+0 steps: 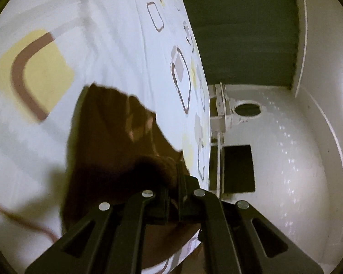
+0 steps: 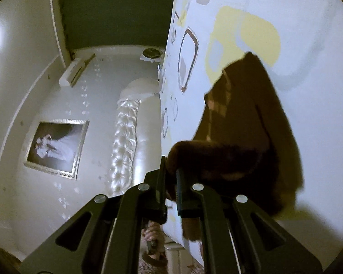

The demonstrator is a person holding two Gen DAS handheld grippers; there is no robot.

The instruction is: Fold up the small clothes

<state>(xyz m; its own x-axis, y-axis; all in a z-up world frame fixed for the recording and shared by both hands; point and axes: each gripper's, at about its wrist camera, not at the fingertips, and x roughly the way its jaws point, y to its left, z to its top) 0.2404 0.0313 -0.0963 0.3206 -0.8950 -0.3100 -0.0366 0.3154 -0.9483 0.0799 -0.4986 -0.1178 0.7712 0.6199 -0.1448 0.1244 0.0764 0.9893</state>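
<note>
A small dark brown garment (image 1: 109,132) lies partly lifted over a white bedsheet (image 1: 103,34) printed with yellow and brown rounded squares. My left gripper (image 1: 175,175) is shut on a bunched edge of the garment, which trails away from its fingers over the sheet. In the right wrist view the same brown garment (image 2: 244,125) hangs from my right gripper (image 2: 170,171), shut on another thick, rolled edge. A lighter checked lining shows inside the garment. The bedsheet (image 2: 308,45) fills the space behind it.
The bed edge runs down the middle of both views. Beyond it are a tufted white headboard (image 2: 125,137), a framed picture (image 2: 57,146) and a wall unit (image 2: 73,73) on a pale wall. A dark rectangular opening (image 1: 239,169) sits in the wall. A hand (image 2: 152,230) shows below.
</note>
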